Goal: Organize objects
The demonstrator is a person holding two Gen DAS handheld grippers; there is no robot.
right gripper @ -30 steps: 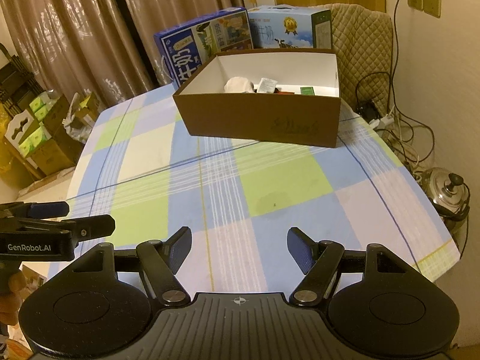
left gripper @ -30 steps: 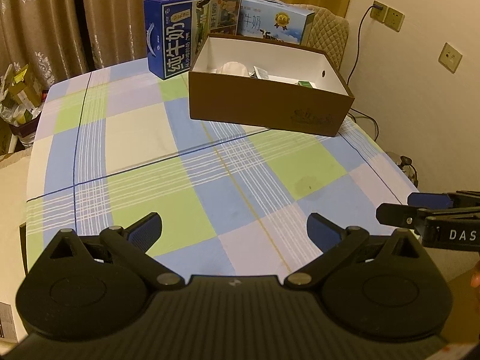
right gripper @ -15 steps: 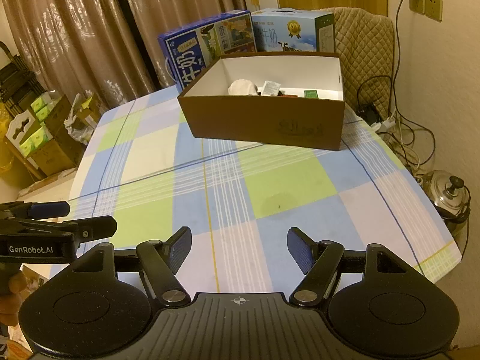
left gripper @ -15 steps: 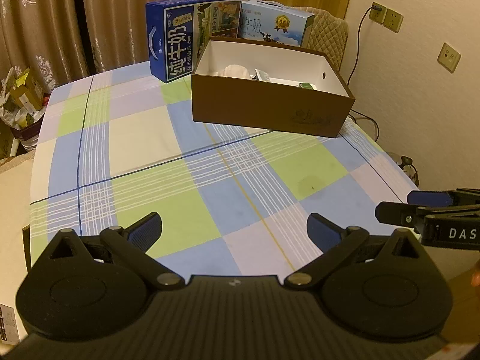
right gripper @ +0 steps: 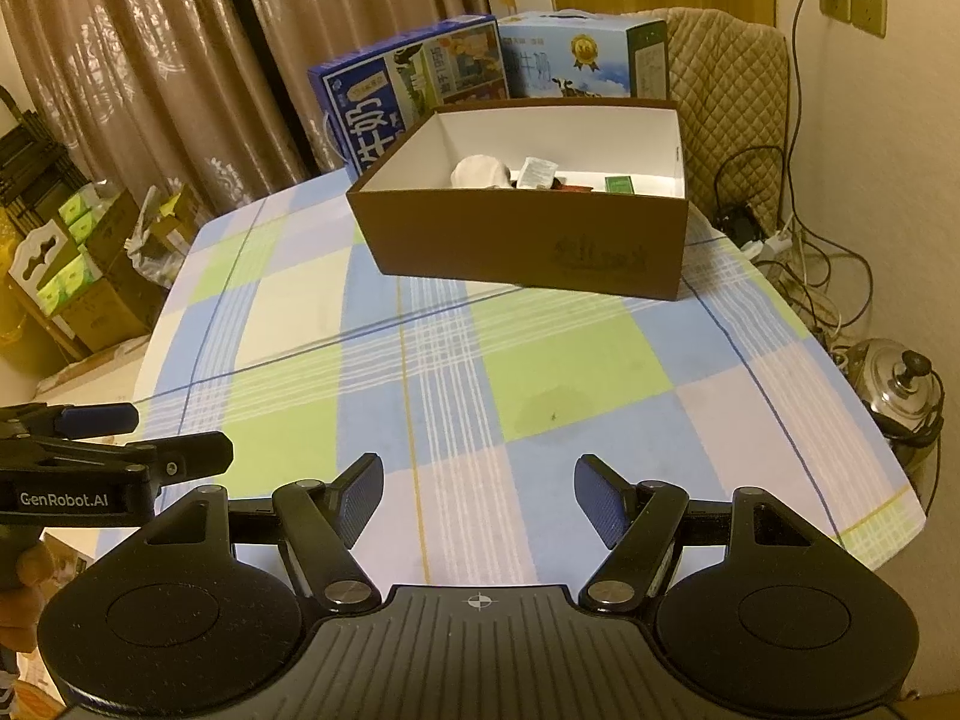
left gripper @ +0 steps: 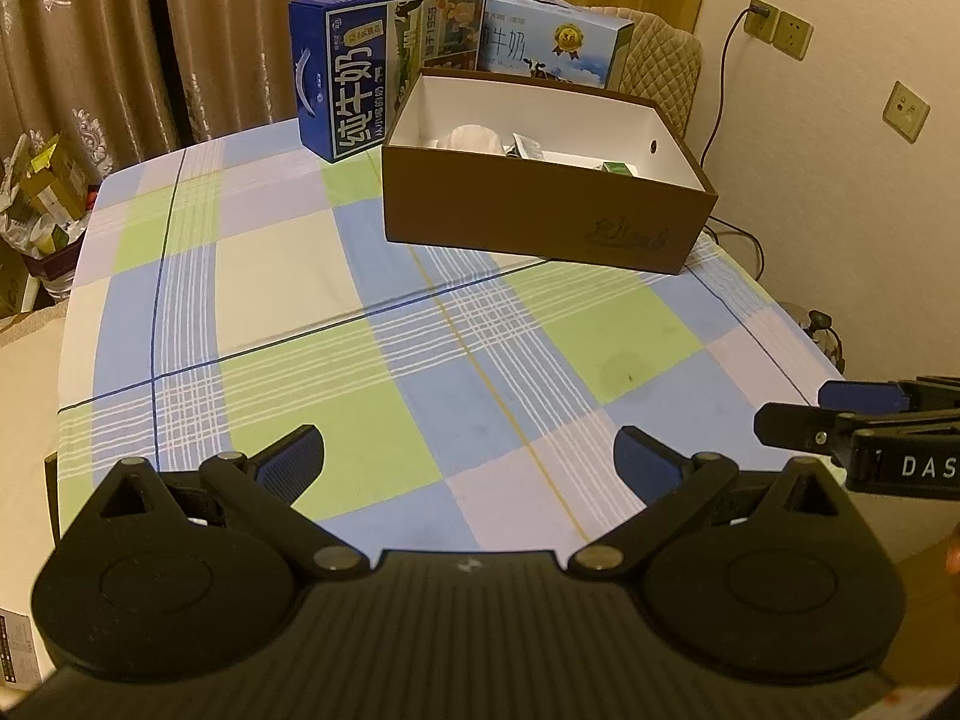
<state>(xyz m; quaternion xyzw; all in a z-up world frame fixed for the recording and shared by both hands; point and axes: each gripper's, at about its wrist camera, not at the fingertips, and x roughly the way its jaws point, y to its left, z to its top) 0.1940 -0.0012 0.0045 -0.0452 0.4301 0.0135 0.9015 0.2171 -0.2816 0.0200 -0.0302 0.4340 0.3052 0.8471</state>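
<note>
A brown cardboard box [left gripper: 540, 216] [right gripper: 522, 240] with a white inside stands at the far side of the checked tablecloth [left gripper: 372, 348] [right gripper: 540, 372]. Inside it lie a white crumpled item [left gripper: 471, 138] [right gripper: 480, 171], a small packet [right gripper: 536, 173] and a small green box [left gripper: 618, 167] [right gripper: 618, 184]. My left gripper [left gripper: 468, 456] hangs open over the near edge of the table, nothing between its fingers. My right gripper [right gripper: 478, 489] is open and empty too, and it shows side-on at the right edge of the left wrist view [left gripper: 840, 411].
Two blue milk cartons [left gripper: 372, 66] [left gripper: 552, 51] stand behind the brown box. A quilted chair back [right gripper: 726, 72] is at the far right, with cables and a metal kettle [right gripper: 900, 384] on the floor beside the table. Curtains and stacked boxes [right gripper: 78, 264] are on the left.
Both grippers have drifted slightly, so the brown box sits a little more to the right in each view. Both stay open and empty.
</note>
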